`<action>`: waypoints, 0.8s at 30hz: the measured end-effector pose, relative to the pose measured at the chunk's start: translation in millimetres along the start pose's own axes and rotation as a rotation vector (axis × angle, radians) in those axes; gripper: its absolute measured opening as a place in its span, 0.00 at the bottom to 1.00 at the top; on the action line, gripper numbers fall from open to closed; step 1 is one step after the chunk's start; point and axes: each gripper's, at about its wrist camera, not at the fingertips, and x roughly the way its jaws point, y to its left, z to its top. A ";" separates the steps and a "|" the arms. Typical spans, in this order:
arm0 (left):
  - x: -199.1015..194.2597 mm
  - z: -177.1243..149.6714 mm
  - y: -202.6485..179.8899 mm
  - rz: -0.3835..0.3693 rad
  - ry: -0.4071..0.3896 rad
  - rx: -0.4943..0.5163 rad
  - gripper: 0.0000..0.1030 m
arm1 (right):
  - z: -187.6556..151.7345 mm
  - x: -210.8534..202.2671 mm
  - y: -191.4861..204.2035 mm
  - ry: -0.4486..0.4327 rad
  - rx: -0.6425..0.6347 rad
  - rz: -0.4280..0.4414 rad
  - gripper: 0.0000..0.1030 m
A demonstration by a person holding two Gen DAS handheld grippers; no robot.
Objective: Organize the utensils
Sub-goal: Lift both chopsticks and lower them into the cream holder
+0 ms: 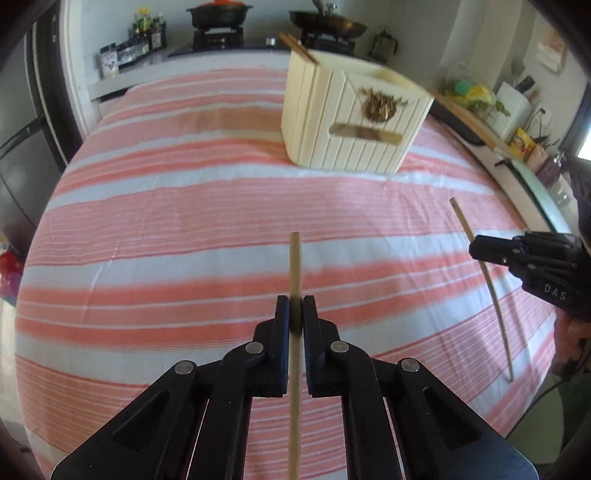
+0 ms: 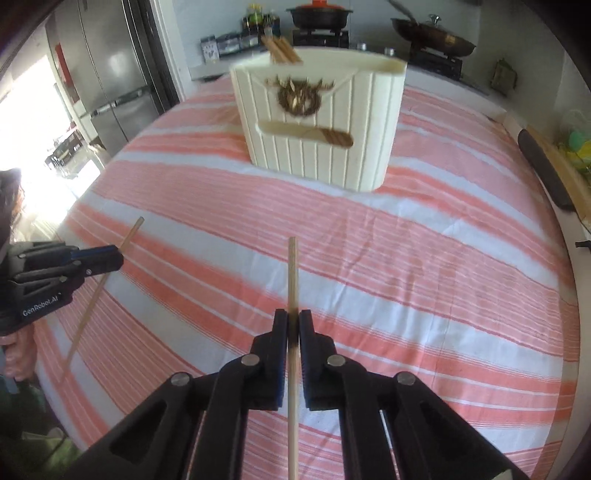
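— What's nearest to us, this side of the holder?

— The two black two-finger grippers, both well short of it over the pink-and-white striped cloth (image 1: 147, 221). The left gripper (image 1: 296, 306) has its jaws pressed together on a thin pale wooden chopstick (image 1: 294, 266), which runs straight out between the pads and points towards the holder. The right gripper (image 2: 293, 321) is pinching a second thin wooden chopstick (image 2: 292, 273) the same way, its tip aimed at the holder too.

— Are the sticks resting on the cloth?

— I can't tell. Each is clamped partway along, with one length sticking forward and the rest running back under the gripper. Neither tip reaches the holder.

— And the holder itself?

— A cream ribbed utensil holder (image 2: 321, 122), oval, with a brown wreath emblem and a slot cut in its front wall. It stands upright on the cloth, beyond both grippers. A bundle of brown wooden chopsticks (image 2: 280, 50) leans out of its top at the left end.

— Behind the holder?

— A gas stove with a black pot with an orange lid (image 2: 319, 14) and a dark wok (image 2: 432, 37), set back on the counter. Left of the holder, a steel refrigerator (image 2: 110, 74).
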 end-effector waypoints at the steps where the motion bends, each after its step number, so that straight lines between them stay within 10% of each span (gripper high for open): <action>1: -13.9 2.9 -0.5 -0.012 -0.037 -0.005 0.05 | 1.9 -16.9 -0.7 -0.043 0.009 0.013 0.06; 15: -119.5 41.7 -16.3 -0.158 -0.389 -0.027 0.05 | 16.8 -143.6 17.4 -0.442 -0.013 -0.009 0.06; 24: -152.8 119.9 -6.9 -0.170 -0.518 -0.062 0.05 | 98.7 -184.7 -4.6 -0.567 -0.011 -0.049 0.06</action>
